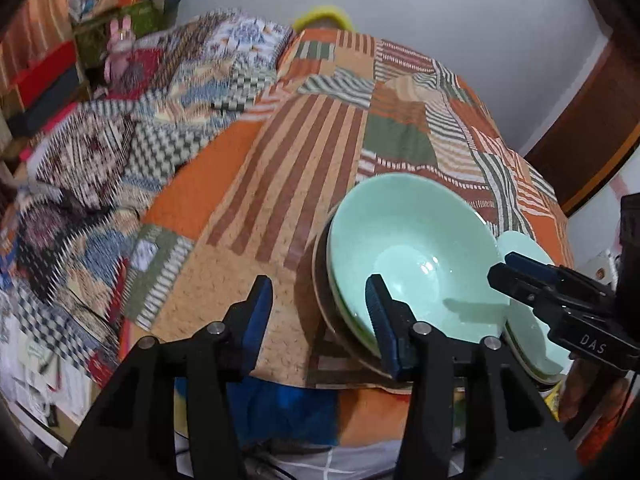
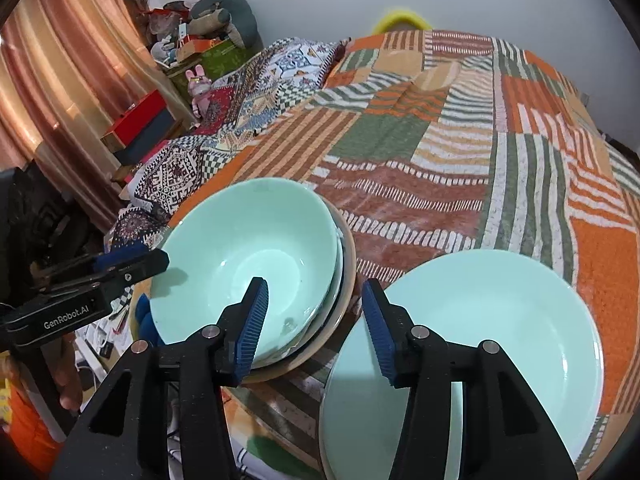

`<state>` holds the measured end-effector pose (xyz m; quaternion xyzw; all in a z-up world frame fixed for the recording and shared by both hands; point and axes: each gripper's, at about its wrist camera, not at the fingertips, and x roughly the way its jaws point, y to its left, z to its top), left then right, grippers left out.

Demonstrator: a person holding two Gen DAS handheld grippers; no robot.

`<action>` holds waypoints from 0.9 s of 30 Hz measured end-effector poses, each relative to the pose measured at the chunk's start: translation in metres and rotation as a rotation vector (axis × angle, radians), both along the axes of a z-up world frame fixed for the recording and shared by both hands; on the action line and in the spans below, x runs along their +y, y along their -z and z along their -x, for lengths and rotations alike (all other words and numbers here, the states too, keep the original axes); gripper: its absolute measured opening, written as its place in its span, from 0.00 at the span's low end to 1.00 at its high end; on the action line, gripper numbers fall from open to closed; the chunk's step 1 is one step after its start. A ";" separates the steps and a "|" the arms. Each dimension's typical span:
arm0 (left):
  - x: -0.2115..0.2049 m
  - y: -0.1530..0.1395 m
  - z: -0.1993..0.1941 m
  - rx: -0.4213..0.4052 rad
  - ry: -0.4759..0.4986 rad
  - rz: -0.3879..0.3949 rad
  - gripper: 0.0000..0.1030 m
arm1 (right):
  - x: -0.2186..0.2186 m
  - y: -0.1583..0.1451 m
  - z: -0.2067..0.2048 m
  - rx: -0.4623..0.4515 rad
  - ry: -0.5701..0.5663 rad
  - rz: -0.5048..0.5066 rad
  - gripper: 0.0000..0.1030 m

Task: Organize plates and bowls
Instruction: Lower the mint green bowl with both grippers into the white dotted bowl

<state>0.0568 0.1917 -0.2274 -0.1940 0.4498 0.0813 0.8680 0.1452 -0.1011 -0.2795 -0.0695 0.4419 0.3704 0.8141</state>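
Your left gripper point(image 1: 320, 316) and right gripper point(image 2: 314, 330) both stand spread, pinching nothing. The bowl stack point(image 2: 248, 264) lies between them, the plates point(image 2: 500, 340) just right of your right gripper. Nudge a rim carelessly and the stack could slide off the quilt's point(image 2: 440, 152) near edge.

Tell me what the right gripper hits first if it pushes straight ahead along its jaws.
Most likely the patchwork bedspread. The right gripper is open and aimed at the gap between the stacked green bowl and the pale green plate. Depth is unclear, so its left finger could brush the bowl's rim.
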 end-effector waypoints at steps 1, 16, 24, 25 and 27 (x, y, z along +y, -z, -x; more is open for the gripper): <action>0.001 0.004 0.000 0.007 0.000 0.013 0.48 | 0.001 0.002 0.000 0.005 0.000 0.003 0.44; 0.001 0.025 -0.018 0.039 0.036 0.088 0.51 | 0.011 0.014 -0.009 0.047 -0.005 0.015 0.48; 0.012 0.037 -0.020 0.042 0.025 0.187 0.50 | 0.019 0.020 -0.018 0.075 -0.015 0.029 0.48; 0.013 0.037 -0.020 0.039 0.027 0.199 0.48 | 0.020 0.021 -0.019 0.077 -0.018 0.030 0.48; 0.011 0.038 -0.019 0.031 0.041 0.214 0.41 | 0.022 0.022 -0.018 0.074 -0.025 0.040 0.49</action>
